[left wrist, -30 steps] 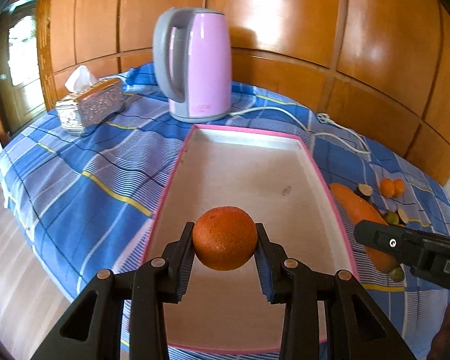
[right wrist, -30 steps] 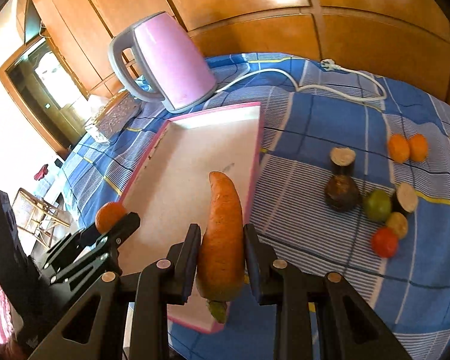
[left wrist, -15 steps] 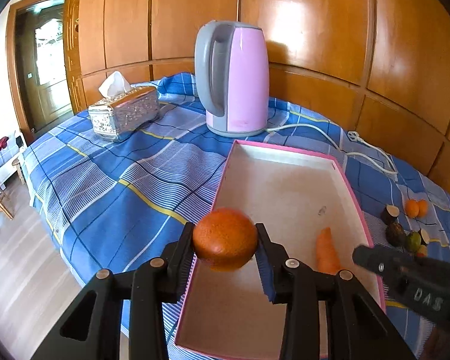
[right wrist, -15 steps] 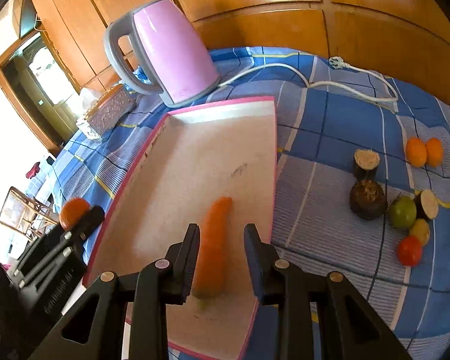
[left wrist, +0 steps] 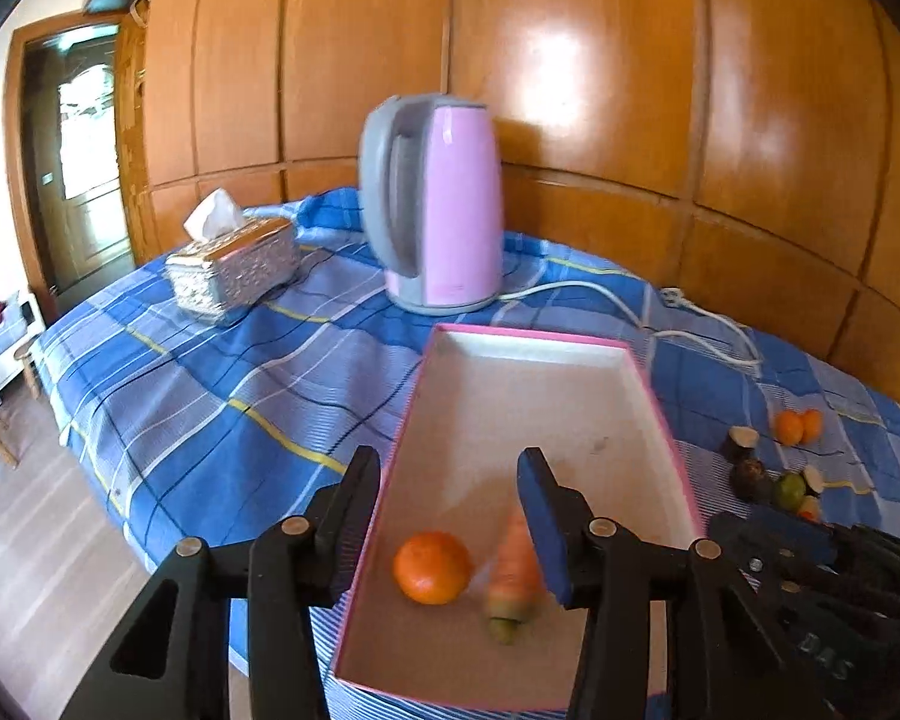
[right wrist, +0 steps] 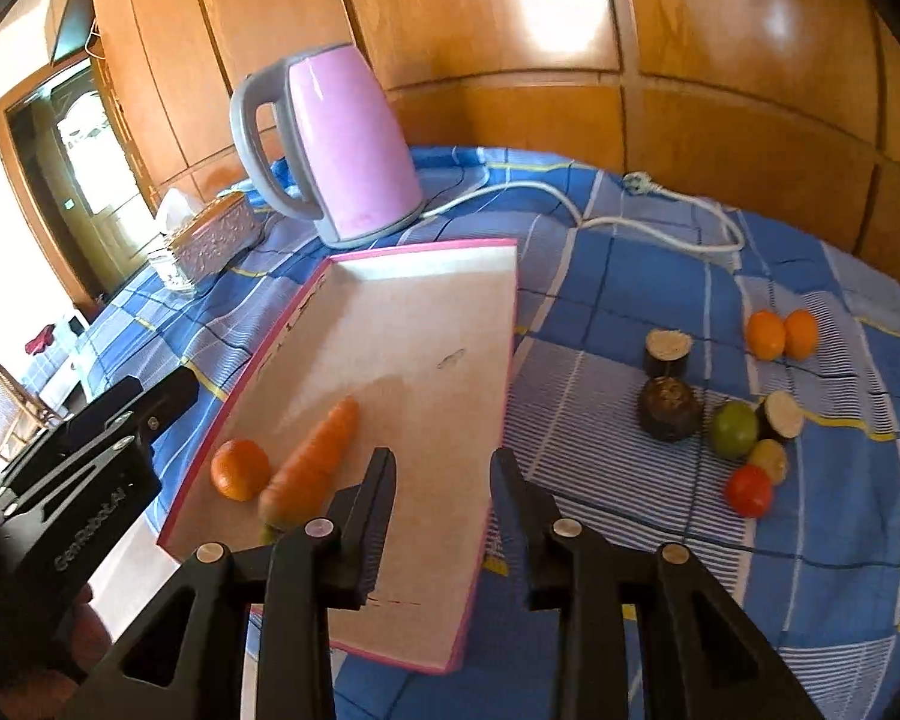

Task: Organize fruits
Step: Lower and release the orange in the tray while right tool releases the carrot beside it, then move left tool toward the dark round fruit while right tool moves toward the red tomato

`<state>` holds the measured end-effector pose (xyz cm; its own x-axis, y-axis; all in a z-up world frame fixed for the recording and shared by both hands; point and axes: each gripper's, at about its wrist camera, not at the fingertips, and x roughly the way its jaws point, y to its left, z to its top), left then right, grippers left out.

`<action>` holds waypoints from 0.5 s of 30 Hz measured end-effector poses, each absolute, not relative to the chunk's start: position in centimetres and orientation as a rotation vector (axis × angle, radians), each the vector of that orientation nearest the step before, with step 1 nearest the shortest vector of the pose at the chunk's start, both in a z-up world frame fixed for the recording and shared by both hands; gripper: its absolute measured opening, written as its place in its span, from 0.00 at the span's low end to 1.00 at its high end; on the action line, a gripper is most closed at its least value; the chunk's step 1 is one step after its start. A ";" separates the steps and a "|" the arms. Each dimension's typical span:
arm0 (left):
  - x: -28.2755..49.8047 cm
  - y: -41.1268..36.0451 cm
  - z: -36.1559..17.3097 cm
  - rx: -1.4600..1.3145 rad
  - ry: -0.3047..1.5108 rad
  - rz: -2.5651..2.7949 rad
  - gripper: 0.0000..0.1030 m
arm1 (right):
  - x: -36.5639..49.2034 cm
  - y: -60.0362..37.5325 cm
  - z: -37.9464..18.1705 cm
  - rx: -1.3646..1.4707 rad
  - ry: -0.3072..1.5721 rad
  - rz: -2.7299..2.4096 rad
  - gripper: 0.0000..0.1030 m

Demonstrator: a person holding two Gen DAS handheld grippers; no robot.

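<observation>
An orange (left wrist: 432, 567) and a carrot (left wrist: 513, 564) lie side by side at the near end of the pink-rimmed tray (left wrist: 654, 384). Both show in the right wrist view too: the orange (right wrist: 240, 470), the carrot (right wrist: 312, 465), the tray (right wrist: 426, 245). My left gripper (left wrist: 450, 498) is open and empty above the tray's near left rim. My right gripper (right wrist: 441, 489) is open and empty above the tray's near right part. Several loose fruits lie on the cloth right of the tray, among them two small oranges (right wrist: 780, 333), a green fruit (right wrist: 733, 429) and a red one (right wrist: 749, 490).
A pink kettle (left wrist: 435, 210) stands behind the tray, its white cord (right wrist: 660, 222) trailing right. A silver tissue box (left wrist: 234, 267) sits at the back left. The blue checked cloth (left wrist: 210, 396) covers the table, whose edge falls away at the left. Wooden panels stand behind.
My left gripper has opened and let the orange go into the tray beside the carrot. Both grippers have drawn back and up, and the right jaws stand wider.
</observation>
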<state>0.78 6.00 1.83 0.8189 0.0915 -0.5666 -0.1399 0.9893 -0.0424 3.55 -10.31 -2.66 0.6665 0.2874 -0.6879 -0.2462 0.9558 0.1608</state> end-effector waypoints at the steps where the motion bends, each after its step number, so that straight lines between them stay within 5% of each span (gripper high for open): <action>1: 0.7 5.7 2.0 -0.078 0.596 0.113 0.47 | 3.5 -10.5 -2.7 0.052 0.779 0.291 0.33; 15: -1.1 -0.2 2.4 0.027 0.591 -0.038 0.47 | 1.8 -16.1 -2.4 0.085 0.722 0.138 0.34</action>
<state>-1.09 -0.24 2.36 0.8296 -0.0281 -0.5576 0.0437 0.9989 0.0148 1.76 -16.10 -2.42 0.7422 0.1551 -0.6520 -0.0963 0.9874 0.1253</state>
